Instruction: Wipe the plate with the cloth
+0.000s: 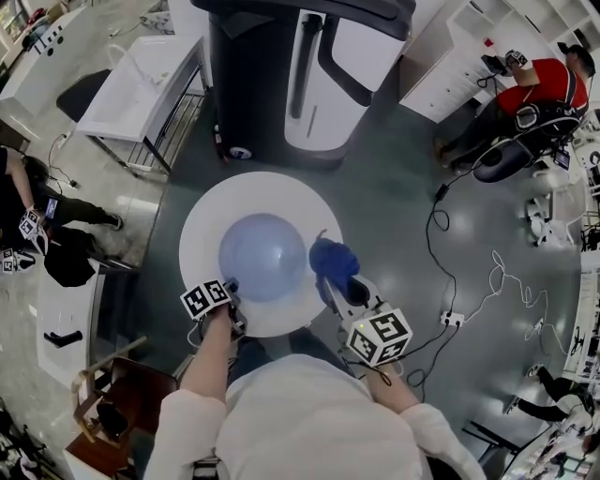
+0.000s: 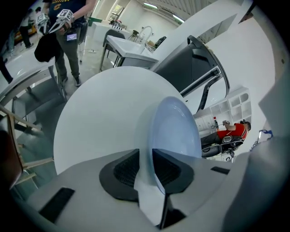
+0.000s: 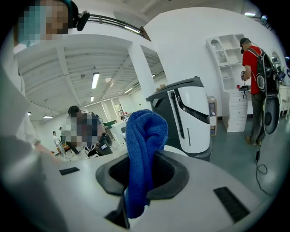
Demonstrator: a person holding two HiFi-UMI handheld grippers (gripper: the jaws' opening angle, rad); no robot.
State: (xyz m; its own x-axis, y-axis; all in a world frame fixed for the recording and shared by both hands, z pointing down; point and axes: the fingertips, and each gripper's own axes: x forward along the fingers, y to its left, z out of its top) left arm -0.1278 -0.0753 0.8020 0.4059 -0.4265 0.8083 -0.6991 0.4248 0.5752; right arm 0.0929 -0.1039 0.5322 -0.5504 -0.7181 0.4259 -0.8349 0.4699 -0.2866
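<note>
A white long-sleeved top point(image 1: 309, 417) is worn, while the left hand-held gripper point(image 1: 231, 285) and the right hand-held gripper point(image 1: 339, 286) are moulded in white, fitted with dark ribbed pads point(image 2: 127, 167) and capped by black-and-white marker cubes point(image 1: 205, 298).

No word, number or brand name is showing clearly enough to read. The left gripper point(image 1: 232, 285) and the right gripper point(image 1: 330, 278) are each carrying a cube point(image 1: 206, 298) point(image 1: 380, 336) whose faces are showing only black-and-white square code patterns, without letters. A similar marker point(image 1: 31, 223) is showing on a person at the left edge of the head view. Yellow print is running across a person's dark shirt point(image 2: 68, 4) in the left gripper view, but it is coming out too small and blurred to read.
</note>
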